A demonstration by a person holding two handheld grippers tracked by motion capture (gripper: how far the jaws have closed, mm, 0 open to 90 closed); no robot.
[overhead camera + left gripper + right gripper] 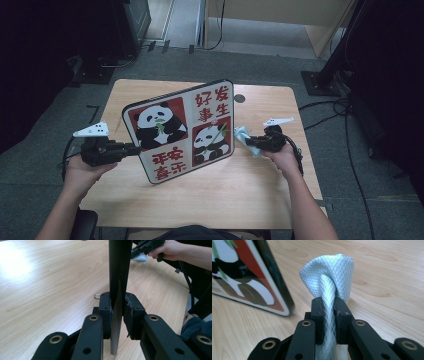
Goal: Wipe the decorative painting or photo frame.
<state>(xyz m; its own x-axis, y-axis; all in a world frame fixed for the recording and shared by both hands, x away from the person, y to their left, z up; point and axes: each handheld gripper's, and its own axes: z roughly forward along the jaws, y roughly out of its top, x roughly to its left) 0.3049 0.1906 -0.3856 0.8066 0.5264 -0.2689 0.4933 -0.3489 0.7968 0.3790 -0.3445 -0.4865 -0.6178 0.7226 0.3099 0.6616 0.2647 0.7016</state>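
Observation:
A flat board printed with pandas and red characters (pixel 181 130) stands tilted on its lower edge on the wooden table (pixel 240 195). My left gripper (pixel 134 149) is shut on the board's left edge; in the left gripper view the thin dark board (pixel 119 277) runs up between the pads (pixel 106 312). My right gripper (pixel 250 142) sits just right of the board, shut on a pale mint cloth (pixel 243 135). The right gripper view has the quilted cloth (pixel 332 277) bunched above the jaws, with the board's corner (pixel 249 277) at the left.
A dark round hole (pixel 239 98) sits in the table near its far edge. Cables (pixel 350 145) and a stand base (pixel 320 82) lie on the grey floor to the right. A small metal ring (pixel 97 296) lies on the table beside the board.

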